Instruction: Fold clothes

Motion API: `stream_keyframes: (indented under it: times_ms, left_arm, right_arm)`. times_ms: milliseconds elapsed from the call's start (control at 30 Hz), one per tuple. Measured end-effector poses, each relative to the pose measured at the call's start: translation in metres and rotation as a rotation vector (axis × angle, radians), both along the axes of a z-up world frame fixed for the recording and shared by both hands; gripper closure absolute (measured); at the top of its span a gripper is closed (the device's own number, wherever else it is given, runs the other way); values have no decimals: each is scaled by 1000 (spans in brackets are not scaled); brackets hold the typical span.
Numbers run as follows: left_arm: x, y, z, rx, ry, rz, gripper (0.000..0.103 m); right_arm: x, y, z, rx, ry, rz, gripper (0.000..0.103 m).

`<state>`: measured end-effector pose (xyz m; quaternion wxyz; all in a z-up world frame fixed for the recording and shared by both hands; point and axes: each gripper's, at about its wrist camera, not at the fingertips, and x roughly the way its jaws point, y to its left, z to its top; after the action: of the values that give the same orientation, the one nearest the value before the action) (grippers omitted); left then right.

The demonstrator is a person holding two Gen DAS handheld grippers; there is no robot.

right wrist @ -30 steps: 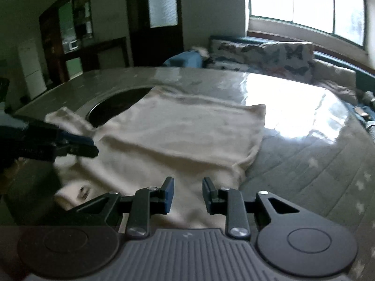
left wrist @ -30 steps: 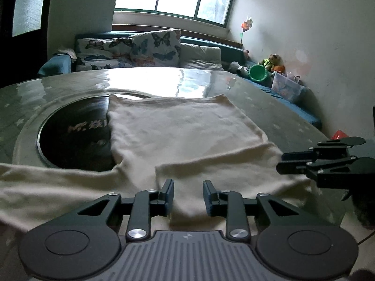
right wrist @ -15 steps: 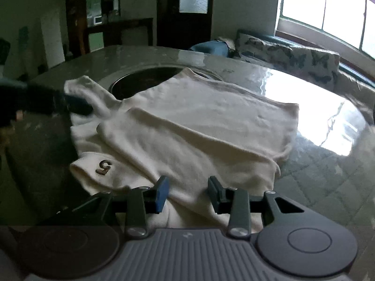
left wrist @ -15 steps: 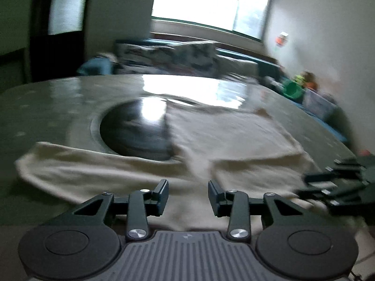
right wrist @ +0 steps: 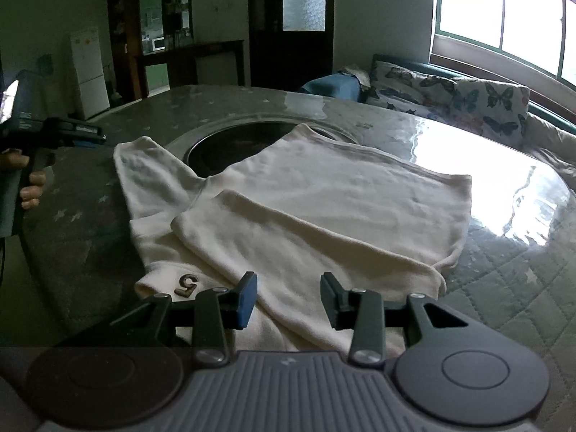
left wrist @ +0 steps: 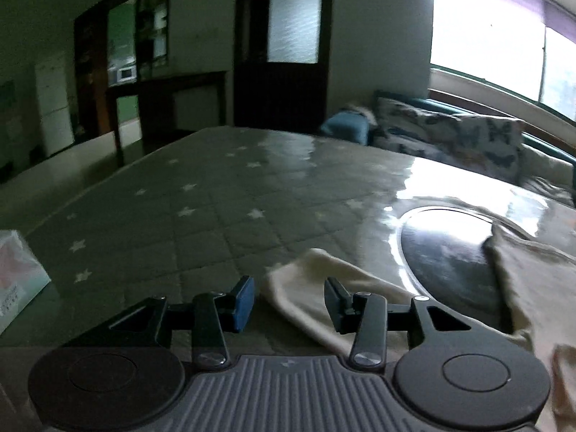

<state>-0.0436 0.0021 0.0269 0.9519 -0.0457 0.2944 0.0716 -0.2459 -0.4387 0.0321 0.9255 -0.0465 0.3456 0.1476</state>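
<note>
Cream sweater (right wrist: pixel 324 208) lies flat on round table (right wrist: pixel 504 288), one sleeve folded across; other sleeve (left wrist: pixel 316 288) w/ body still unfolded. Left gripper (left wrist: pixel 288 298) opening, empty; right gripper (right wrist: pixel 288 298) open, empty.

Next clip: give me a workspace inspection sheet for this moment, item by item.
Surface: round grey quilted star-print table, glossy cover, dark round inset.
Job's things: cream long-sleeved top lying flat, right sleeve folded across the body, left sleeve stretched outward.
Clutter: pale tissue box at the table edge.
Grippers: left claw opening, over the sleeve cuff, not gripping; right claw open above the top's near edge.
Cables: nothing seen.
Surroundings: butterfly-print cushions, bright window, dark door, white fridge.
</note>
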Motion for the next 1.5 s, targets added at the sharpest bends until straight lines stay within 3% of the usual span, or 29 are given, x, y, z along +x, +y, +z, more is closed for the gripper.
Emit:
stream_keyframes:
  times_ms: [200,267,467,667,900,1167,1400,1500]
  left_arm:
    - [18,9,-9,-54,40,38,59]
    - [21,11,-12,-74,56,43,72]
    - [18,20,-14,-121,62,72,93]
    - [6,22,1,-201,15,28,98]
    - [-20,-19,37,-258,-63,-178,99]
    - [-44,-93,72,-346,-113,-490,99]
    - [-68,-162,75,-422,-102,-745,99]
    - [-73,-188,63,-422,-45,-834,98]
  right_arm:
    - [-3,-2,-1,1,0,-12,64]
    - [-3,-4,-1,2,3,-19,63]
    - [-7,-8,-3,12,5,-39,63]
    - [-9,-10,-2,25,0,-51,63]
    - [-10,-15,1,50,-10,-71,63]
    - [-17,-28,5,77,-30,-119,63]
    - [-20,-47,4,125,-25,-184,63]
    - [-21,-53,3,140,-21,-202,63]
